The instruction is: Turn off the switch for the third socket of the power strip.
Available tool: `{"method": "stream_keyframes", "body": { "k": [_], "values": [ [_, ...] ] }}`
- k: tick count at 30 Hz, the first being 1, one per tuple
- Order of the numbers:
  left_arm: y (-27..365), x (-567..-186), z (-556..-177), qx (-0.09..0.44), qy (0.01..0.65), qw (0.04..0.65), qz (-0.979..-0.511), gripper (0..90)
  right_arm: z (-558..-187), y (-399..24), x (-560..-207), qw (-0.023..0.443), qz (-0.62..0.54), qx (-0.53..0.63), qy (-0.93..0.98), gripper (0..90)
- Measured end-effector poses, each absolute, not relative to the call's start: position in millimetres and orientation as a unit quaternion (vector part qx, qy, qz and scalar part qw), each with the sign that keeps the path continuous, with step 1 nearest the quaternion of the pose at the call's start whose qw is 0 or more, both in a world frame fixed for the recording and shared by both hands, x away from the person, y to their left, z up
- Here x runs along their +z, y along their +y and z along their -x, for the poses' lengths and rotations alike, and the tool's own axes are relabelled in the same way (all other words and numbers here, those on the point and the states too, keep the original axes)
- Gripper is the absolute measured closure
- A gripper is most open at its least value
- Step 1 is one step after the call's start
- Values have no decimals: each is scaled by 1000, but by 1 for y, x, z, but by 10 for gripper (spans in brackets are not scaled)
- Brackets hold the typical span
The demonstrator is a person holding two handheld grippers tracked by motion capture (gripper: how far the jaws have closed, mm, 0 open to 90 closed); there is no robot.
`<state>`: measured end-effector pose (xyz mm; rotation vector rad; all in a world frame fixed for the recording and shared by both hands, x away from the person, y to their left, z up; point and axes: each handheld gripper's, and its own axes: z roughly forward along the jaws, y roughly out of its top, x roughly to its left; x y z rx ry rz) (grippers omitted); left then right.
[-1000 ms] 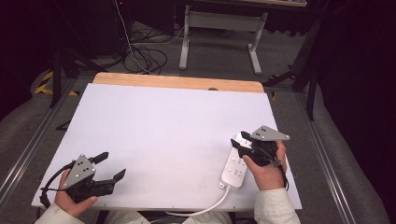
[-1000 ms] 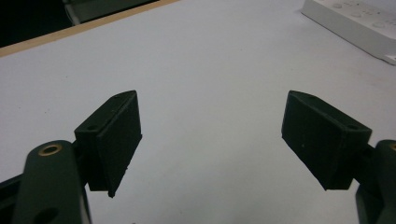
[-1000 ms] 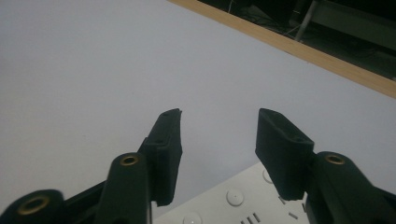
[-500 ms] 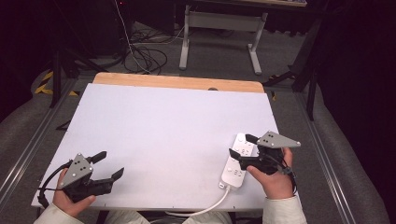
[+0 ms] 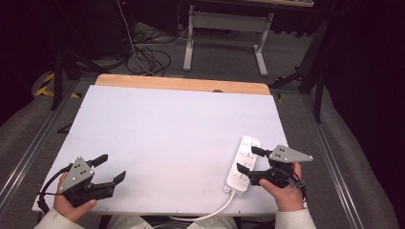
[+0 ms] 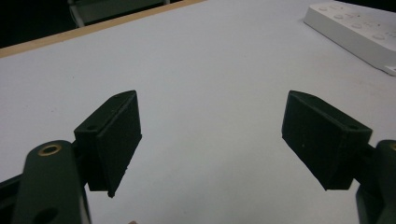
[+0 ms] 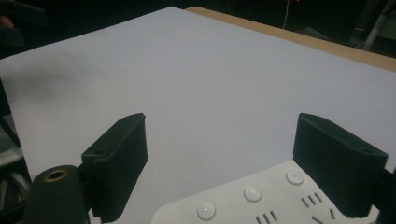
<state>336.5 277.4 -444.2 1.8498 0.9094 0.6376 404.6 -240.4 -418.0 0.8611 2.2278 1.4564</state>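
- The right tool [image 5: 249, 161] is spread wide beside the power strip [image 5: 243, 163]; its jaws have just been opening, nothing pinched.
- The left tool [image 5: 109, 169] is spread, empty.
- The power strip is best left flat on the worktop [image 5: 172, 129].

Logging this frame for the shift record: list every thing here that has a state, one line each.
power strip: flat on the white table, nothing plugged in, its cord running off the near edge.
right gripper: open, jaws just widened, over the strip without gripping it.
left gripper: open, empty.
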Motion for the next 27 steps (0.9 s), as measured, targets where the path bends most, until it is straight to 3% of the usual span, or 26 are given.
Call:
{"method": "stream_keyframes", "body": {
  "k": [27],
  "values": [
    [289, -452, -338, 273, 384, 468, -748, 204, -389, -247, -475, 157, -303, 509, 790, 107]
  ]
}}
